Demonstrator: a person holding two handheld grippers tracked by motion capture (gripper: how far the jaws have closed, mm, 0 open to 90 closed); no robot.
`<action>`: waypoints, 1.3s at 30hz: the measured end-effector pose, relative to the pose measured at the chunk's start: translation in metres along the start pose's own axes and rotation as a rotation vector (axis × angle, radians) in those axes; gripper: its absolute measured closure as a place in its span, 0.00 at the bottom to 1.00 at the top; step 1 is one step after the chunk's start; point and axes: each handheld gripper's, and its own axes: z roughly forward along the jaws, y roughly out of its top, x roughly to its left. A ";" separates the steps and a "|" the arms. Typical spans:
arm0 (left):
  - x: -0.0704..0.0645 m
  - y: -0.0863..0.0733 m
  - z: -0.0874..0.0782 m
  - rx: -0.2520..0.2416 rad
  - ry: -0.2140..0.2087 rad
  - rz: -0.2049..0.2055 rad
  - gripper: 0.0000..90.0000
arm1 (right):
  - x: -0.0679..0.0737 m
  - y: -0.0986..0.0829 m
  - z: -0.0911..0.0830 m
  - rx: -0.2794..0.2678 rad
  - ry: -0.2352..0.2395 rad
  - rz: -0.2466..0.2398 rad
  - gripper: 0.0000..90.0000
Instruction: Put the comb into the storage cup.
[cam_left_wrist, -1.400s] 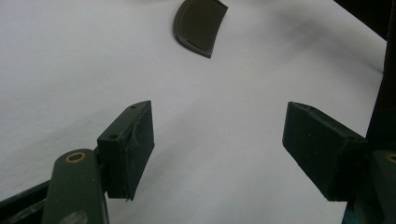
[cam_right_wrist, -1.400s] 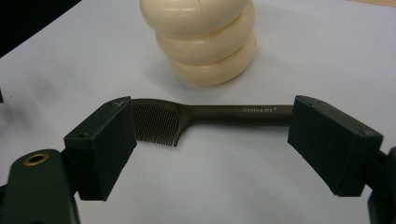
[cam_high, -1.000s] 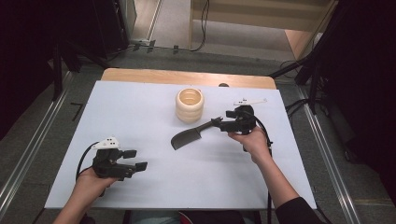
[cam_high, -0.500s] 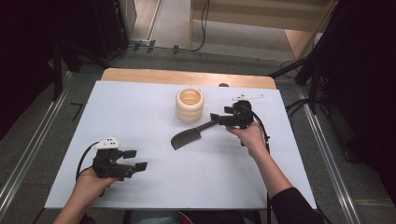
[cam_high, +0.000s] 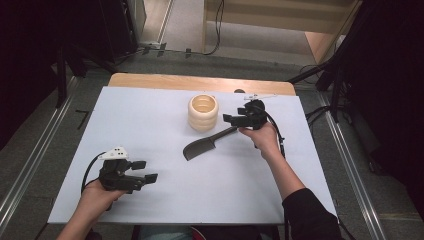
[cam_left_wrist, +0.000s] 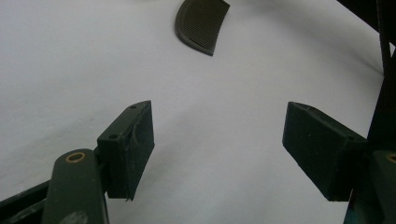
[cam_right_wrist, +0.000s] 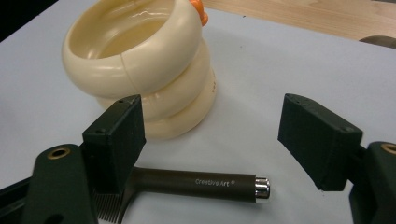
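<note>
The right tongs (cam_high: 235, 120) have let go of the brush (cam_high: 206, 144) and lifted slightly; their jaws now stand wide apart above its handle, which lies on the counter (cam_high: 150, 125) just below and between them. The brush's long axis runs from the handle end under the right tongs to the bristle head, which points toward the left tongs (cam_high: 144, 171). Those rest open, well apart, likely waiting. The cup (cam_right_wrist: 140, 65) stands just beyond the right tongs.

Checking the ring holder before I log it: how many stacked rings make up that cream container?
3: the cream container shows a top ring, a middle ring and a bottom ring resting on the table.
</note>
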 end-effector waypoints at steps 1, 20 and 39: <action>0.000 0.000 0.000 0.000 0.000 0.000 0.29 | -0.001 0.001 0.001 0.005 -0.002 0.001 0.24; 0.000 0.000 0.000 -0.004 0.000 0.003 0.29 | -0.012 -0.004 0.022 0.084 -0.026 0.028 0.97; 0.000 0.000 -0.001 -0.007 -0.002 0.003 0.29 | -0.019 -0.026 0.040 0.128 -0.028 0.016 0.97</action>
